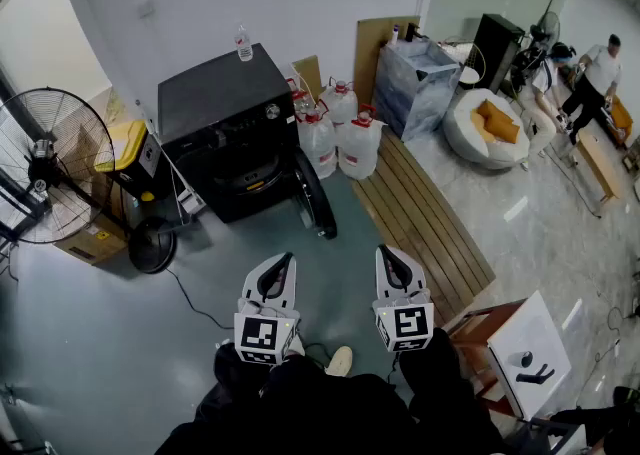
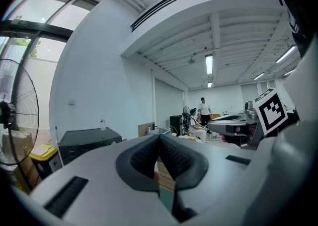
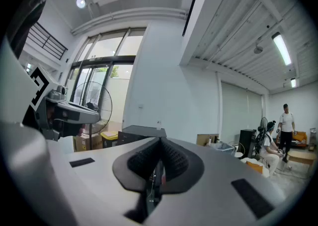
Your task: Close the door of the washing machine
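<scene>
Right, starting with the head view: the black washing machine [image 1: 222,123] stands against the white wall with a small water bottle [image 1: 244,43] on its lid, and its round door [image 1: 314,195] hangs wide open, swung out from the front towards me on the side nearest the big water jugs [image 1: 340,133]. It's well apart from both claws, so I judge the task hasn't really begun. I'm holding the left gripper [image 1: 281,269] and right gripper [image 1: 392,263] side by side at about waist level, pointing roughly ahead, presumably just carrying them in until I'm near enough to push. A floor fan [image 1: 48,165] stands to the machine's left, and a cable trails over the floor between us, which I'd mind when stepping in.

Next, the left gripper view: its pads meet at the tip [image 2: 160,139] with nothing between them, only floor showing through the slot below. The washing machine [image 2: 87,141] sits low and left of the jaws; the door is hidden behind the claw.

Lastly, the right gripper view: this claw [image 3: 160,144] is likewise pressed together and empty. The machine [image 3: 142,131] lies just above the jaws, nearly dead ahead, so I'd reckon this hand is better lined up to nudge the door home.
</scene>
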Tool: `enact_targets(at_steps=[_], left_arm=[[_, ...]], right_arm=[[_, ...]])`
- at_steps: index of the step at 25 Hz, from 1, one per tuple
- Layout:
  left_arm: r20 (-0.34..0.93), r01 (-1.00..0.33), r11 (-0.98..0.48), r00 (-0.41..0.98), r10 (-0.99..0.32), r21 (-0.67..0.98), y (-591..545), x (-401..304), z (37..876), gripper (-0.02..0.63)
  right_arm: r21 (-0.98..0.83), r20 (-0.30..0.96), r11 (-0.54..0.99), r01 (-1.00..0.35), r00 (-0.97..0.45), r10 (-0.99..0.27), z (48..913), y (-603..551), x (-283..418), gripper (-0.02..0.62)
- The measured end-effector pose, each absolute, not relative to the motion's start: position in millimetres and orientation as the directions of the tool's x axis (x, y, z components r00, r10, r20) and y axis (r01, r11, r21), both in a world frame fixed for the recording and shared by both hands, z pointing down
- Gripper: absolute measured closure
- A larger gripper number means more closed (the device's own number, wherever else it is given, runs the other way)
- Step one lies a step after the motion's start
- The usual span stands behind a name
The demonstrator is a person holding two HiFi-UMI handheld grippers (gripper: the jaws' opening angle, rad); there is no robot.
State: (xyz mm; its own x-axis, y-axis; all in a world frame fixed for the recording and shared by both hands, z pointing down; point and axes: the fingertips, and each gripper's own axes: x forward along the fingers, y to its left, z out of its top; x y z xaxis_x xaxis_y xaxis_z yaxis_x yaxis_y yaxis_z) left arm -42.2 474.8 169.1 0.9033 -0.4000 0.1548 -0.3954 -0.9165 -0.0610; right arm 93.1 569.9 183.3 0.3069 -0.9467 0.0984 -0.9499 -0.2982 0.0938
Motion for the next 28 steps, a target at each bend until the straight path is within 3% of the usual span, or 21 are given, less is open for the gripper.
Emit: enact_targets(at_steps=[22,28], left_arm=[[0.132,-0.324,-0.945,0.936,-0.326,-0.040,252.8,-43.4,155.2,0.583],[0.177,-0.274,-0.962,0.947,-0.270,0.000,222.8,-27.0,176.9,0.583]], right_arm=[[0.097,0.108,-0.375,-0.922,0.384,-0.917,169.6,356.0,84.2,0.578],[0.083,0.177,-0.422,-0.903,0.430,-0.885,193.0,338.4,91.5,0.578]])
